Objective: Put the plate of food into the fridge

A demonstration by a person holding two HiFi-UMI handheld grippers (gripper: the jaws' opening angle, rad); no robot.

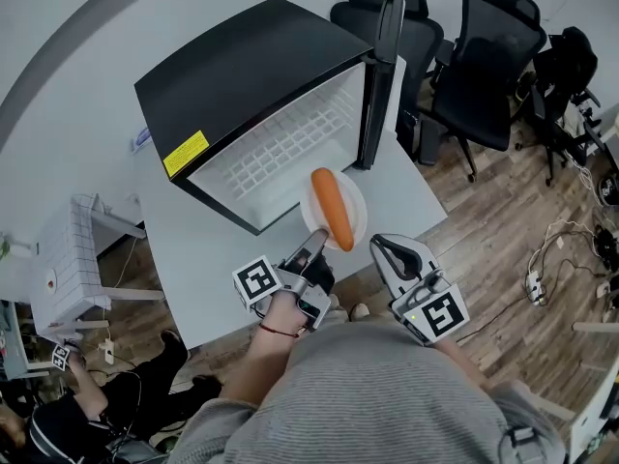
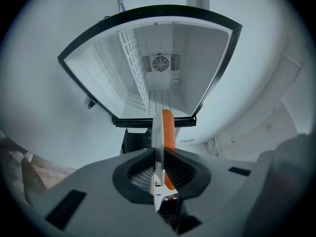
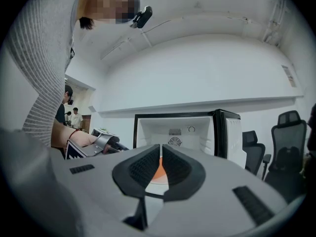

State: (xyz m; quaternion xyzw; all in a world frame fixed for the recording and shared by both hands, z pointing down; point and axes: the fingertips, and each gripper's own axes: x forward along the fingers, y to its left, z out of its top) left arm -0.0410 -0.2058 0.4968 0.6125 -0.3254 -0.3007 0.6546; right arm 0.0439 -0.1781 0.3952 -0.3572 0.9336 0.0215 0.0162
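A white plate carrying a long orange carrot hangs just in front of the open black mini fridge. My left gripper is shut on the plate's near rim. In the left gripper view the plate stands edge-on between the jaws, with the carrot on its right face and the white fridge interior ahead. My right gripper sits just right of the plate, jaws shut with nothing in them. In the right gripper view its tips meet, with the carrot and fridge beyond.
The fridge door stands open at the right of the opening. The fridge rests on a white table. Black office chairs stand at the right, a white rack at the left, and cables lie on the wooden floor.
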